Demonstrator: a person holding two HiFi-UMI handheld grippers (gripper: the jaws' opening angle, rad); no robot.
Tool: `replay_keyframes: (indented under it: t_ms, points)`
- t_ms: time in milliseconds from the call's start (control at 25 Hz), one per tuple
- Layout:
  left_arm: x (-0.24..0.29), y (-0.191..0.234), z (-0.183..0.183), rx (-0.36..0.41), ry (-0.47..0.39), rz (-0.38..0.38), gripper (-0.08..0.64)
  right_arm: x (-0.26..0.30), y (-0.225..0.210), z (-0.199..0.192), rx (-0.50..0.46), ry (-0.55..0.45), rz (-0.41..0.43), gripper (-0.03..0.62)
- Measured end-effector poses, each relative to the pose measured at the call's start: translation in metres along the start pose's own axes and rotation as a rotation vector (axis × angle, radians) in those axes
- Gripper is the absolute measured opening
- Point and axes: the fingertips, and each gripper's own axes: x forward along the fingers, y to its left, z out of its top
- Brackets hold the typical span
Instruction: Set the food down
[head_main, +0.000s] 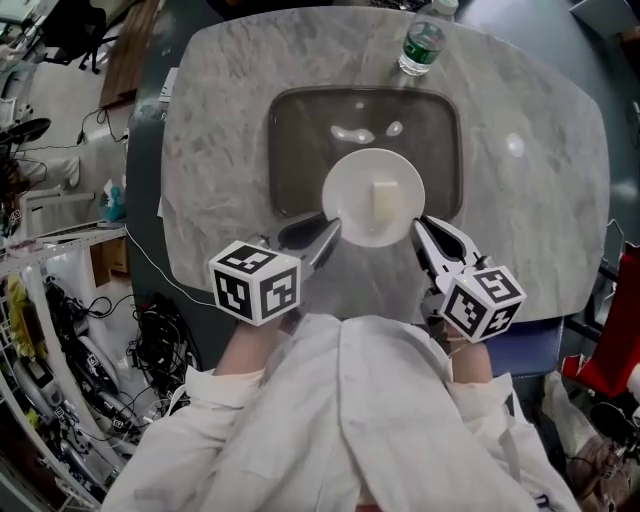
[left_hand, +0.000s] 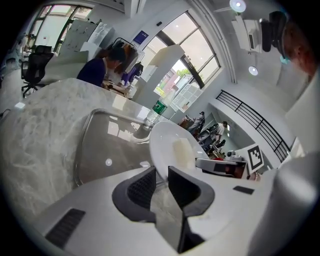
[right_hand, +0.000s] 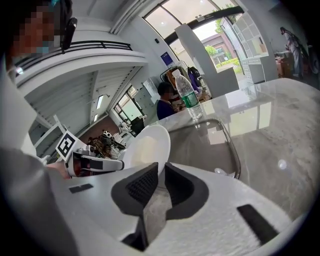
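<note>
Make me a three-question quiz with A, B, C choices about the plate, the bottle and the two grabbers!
1. Where is the bottle?
A. on the plate
B. on the table, beyond the tray
C. in a gripper

2. What colour is the plate?
A. white
B. red
C. black

3. What are the left gripper and right gripper doing?
A. hanging open
B. clamping the plate's rim
C. holding the bottle

Answers: B, it stands past the tray's far side; A, it looks white in every view; B, each gripper view shows the rim between shut jaws.
</note>
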Motion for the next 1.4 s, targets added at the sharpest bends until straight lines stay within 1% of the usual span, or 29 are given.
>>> replay_keyframes:
  t_ms: [400,640,840,1080,1400]
  points:
    - [0.036,0.026,0.027,0.002,0.044,-0.023,0.083,0.032,-0.028,0.015,0.034,0.006,-0.039,0.031]
    - [0.052,0.036,0.036,0.0,0.064,-0.033,0.083,0.046,-0.042,0.019,0.05,0.017,-0.05,0.031]
    - [0.062,0.048,0.045,-0.004,0.071,-0.029,0.083,0.06,-0.049,0.021,0.067,0.036,-0.047,0.031]
    - [0.074,0.068,0.045,-0.027,0.091,-0.002,0.083,0.077,-0.055,0.014,0.092,0.067,-0.057,0.031]
    - [0.088,0.08,0.049,-0.061,0.1,0.007,0.083,0.09,-0.064,0.013,0.058,0.107,-0.077,0.031]
